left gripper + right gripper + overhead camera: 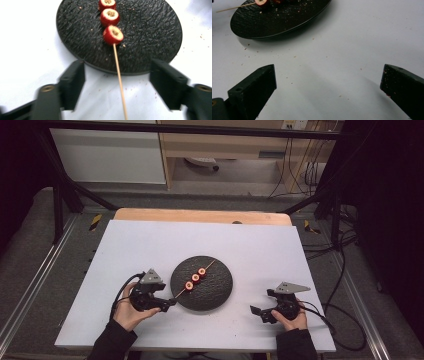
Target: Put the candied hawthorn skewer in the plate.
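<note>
Three red fruit rounds (112, 35) sit on a thin wooden skewer (120, 82) across the round black plate (217, 287); left gripper (117, 82) gapes around the stick untouching, right gripper (328, 82) stands wide, empty.

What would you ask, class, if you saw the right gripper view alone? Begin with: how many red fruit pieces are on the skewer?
Observer: Three red fruit pieces sit in a row on the skewer.
Operator: Where is its bare end?
Observer: Between the open jaws of the left gripper, touching neither.
Operator: Does it all lie on the dish?
Observer: No, the bare end overhangs the rim of the black plate.
</note>
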Motion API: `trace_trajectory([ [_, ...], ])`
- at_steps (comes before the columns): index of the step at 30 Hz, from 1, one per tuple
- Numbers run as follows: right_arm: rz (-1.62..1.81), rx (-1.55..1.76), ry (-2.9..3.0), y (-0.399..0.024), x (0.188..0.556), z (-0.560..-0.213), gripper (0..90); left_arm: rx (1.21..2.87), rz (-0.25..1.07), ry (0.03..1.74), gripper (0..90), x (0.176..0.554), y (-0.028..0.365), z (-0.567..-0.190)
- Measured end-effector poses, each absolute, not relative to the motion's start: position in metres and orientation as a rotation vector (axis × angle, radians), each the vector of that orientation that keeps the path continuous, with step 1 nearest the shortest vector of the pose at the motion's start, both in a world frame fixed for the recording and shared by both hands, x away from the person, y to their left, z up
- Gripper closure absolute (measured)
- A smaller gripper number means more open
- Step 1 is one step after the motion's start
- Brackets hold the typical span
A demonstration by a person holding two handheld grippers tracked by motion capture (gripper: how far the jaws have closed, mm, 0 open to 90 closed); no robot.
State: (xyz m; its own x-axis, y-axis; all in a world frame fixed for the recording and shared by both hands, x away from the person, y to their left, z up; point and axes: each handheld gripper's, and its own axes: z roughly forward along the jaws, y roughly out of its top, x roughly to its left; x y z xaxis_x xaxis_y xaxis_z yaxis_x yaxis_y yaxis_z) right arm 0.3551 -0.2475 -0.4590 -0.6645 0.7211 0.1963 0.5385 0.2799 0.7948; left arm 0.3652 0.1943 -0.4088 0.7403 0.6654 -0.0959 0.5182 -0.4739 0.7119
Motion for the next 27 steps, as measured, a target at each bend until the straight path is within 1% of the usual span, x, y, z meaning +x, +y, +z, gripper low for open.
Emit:
trace_trajectory([
  [3, 1.33, 1.172, 2.342, -0.248, 0.355, -0.459, 0.9, 2.175, 0.251, 0.898, 14.8, 0.362, 0.208, -0.412],
  [5, 1.33, 1.171, 2.342, -0.248, 0.355, -0.459, 0.9, 2.161, 0.262, 0.914, 12.6, 0.359, 0.216, -0.415],
  [14, 1.325, 1.167, 2.349, -0.248, 0.355, -0.459, 0.9, 2.116, 0.316, 0.963, 12.2, 0.351, 0.248, -0.432],
  [21, 1.321, 1.179, 2.354, -0.247, 0.355, -0.46, 0.9, 2.095, 0.323, 0.98, 12.3, 0.343, 0.262, -0.444],
  [27, 1.319, 1.177, 2.357, -0.247, 0.355, -0.459, 0.9, 2.09, 0.338, 0.959, 11.5, 0.338, 0.269, -0.449],
])
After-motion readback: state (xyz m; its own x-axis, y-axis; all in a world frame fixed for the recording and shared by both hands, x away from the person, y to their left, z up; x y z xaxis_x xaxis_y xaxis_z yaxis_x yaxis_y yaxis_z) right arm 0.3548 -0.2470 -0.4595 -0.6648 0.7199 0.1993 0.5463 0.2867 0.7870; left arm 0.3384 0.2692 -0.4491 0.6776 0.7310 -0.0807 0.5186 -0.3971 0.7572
